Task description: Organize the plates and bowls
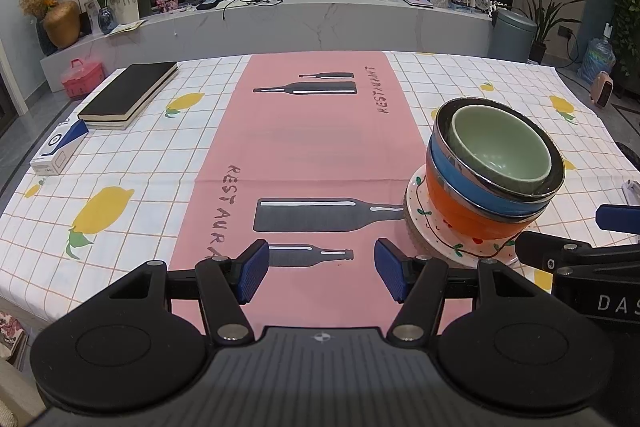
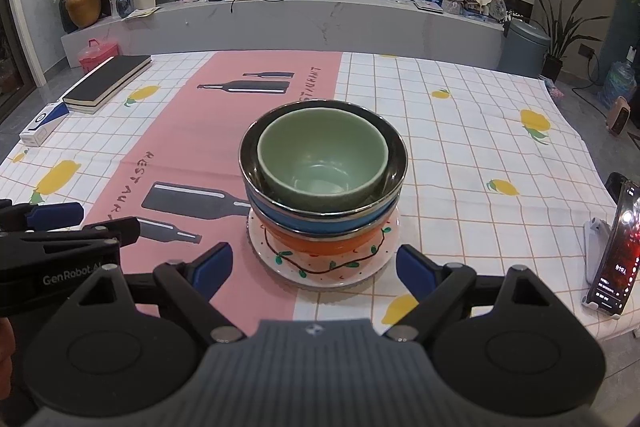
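A stack stands on the table: a white plate with a painted vine (image 2: pixel 320 269) (image 1: pixel 440 237) at the bottom, then an orange bowl (image 2: pixel 320 243) (image 1: pixel 456 205), a blue steel-rimmed bowl (image 2: pixel 316 221) (image 1: pixel 460 175), and a green bowl (image 2: pixel 320 159) (image 1: pixel 500 147) nested on top. My right gripper (image 2: pixel 314 265) is open and empty, its jaws spread on either side of the plate's near edge. My left gripper (image 1: pixel 320 269) is open and empty over the pink runner, left of the stack.
A black book (image 1: pixel 128 95) (image 2: pixel 106 77) and a blue-white box (image 1: pixel 60 147) lie at the far left of the table. A phone on a stand (image 2: pixel 612 247) stands at the right edge. A pink runner (image 1: pixel 304 155) crosses the checked tablecloth.
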{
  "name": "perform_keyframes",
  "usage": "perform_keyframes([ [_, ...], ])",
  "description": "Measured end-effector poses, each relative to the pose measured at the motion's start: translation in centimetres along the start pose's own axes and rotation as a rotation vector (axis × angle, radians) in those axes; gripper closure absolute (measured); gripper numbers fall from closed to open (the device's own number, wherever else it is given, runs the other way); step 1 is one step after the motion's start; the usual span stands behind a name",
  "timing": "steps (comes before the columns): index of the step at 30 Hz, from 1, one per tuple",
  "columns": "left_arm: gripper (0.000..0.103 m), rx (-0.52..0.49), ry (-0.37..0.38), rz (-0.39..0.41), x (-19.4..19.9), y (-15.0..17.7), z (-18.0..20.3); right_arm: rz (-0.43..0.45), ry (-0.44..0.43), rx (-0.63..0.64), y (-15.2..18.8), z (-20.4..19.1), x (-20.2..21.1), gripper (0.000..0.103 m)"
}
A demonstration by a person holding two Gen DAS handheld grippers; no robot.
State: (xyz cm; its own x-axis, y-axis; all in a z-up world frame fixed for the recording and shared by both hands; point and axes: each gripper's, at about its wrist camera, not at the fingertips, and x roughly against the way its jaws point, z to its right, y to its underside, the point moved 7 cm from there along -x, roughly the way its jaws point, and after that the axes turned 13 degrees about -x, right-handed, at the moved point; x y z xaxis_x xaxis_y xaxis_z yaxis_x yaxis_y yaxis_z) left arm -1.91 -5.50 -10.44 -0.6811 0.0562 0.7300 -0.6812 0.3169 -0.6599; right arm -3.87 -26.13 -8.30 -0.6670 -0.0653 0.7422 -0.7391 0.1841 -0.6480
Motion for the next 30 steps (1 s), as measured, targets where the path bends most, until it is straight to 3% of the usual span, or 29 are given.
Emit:
perform_keyframes([
  [30,0.032,0.002,0.006,-0.002,-0.19,-0.08,-0.05,-0.002,0.011,-0.001,-0.16,0.07,-0.10,0.016],
])
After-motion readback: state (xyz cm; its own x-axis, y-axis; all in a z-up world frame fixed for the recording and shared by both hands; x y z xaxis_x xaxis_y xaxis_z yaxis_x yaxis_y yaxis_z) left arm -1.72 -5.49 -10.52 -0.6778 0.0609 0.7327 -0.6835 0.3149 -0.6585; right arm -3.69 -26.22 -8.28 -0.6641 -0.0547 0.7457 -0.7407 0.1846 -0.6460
